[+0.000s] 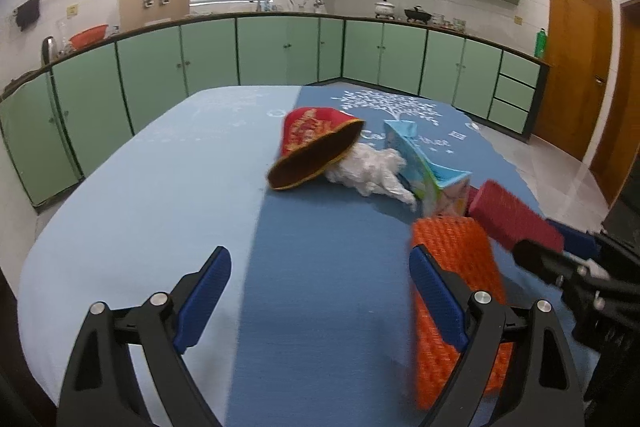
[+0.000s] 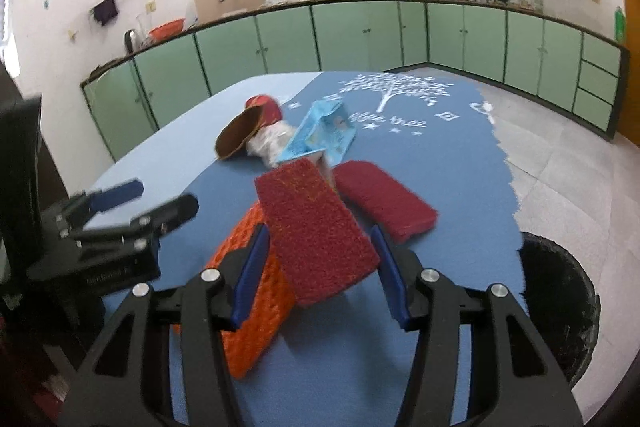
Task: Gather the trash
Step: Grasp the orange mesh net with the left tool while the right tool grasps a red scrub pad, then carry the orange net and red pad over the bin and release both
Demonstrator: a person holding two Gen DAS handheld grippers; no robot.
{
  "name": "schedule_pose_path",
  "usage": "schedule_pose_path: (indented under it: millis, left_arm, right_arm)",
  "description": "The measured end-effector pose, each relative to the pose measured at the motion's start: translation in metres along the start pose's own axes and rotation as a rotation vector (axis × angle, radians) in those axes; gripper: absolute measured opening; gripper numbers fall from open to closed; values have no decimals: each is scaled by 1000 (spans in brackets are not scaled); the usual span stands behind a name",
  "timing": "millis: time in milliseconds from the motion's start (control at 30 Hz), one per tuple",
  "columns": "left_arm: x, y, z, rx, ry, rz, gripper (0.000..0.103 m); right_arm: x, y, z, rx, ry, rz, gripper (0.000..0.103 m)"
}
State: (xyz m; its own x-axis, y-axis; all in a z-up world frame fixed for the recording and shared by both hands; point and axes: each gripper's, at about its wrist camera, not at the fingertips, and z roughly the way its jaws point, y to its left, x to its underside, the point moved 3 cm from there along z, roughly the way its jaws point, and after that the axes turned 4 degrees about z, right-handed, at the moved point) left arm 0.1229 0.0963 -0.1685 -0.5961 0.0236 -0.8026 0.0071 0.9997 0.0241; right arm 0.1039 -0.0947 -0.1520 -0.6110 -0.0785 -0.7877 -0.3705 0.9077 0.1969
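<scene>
On the blue tablecloth (image 1: 320, 247) lie a red paper cup (image 1: 316, 151) on its side, crumpled white plastic (image 1: 372, 171), a light-blue carton (image 1: 428, 171), an orange sponge (image 1: 460, 303) and two dark red scouring pads. My left gripper (image 1: 320, 303) is open and empty, with the orange sponge against its right finger. My right gripper (image 2: 320, 275) is open around one dark red pad (image 2: 316, 239), which lies tilted across the orange sponge (image 2: 252, 311). The second red pad (image 2: 384, 203) lies just beyond. The left gripper shows in the right wrist view (image 2: 148, 199).
A black trash bin (image 2: 560, 307) stands on the floor off the table's right edge. Green kitchen cabinets (image 1: 280, 51) run along the far walls. A wooden door (image 1: 576, 59) is at the right.
</scene>
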Motion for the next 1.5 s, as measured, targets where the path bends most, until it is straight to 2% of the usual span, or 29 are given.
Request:
schedule_pose_path:
  millis: [267, 533, 667, 733, 800, 900, 1200, 1500]
  left_arm:
    - [0, -36, 7, 77, 12, 49, 89]
    - [8, -63, 21, 138, 69, 83, 78]
    - [13, -71, 26, 179, 101, 74, 62]
    - [13, -74, 25, 198, 101, 81, 49]
    - [13, -78, 21, 204, 91, 87, 28]
    - [12, -83, 14, 195, 63, 108, 12]
    - [-5, -85, -13, 211, 1, 106, 11]
    - [-33, -106, -29, 244, -59, 136, 11]
  right_arm:
    - [0, -32, -15, 77, -26, 39, 51]
    - [4, -53, -24, 115, -35, 73, 51]
    - [4, -58, -26, 118, -42, 81, 51]
    - [4, -58, -27, 119, -44, 82, 51]
    - [3, -58, -29, 119, -48, 82, 51]
    - [2, -58, -33, 121, -61, 78, 51]
    - [-11, -60, -54, 137, -109, 91, 51]
    - [-25, -74, -78, 183, -150, 118, 51]
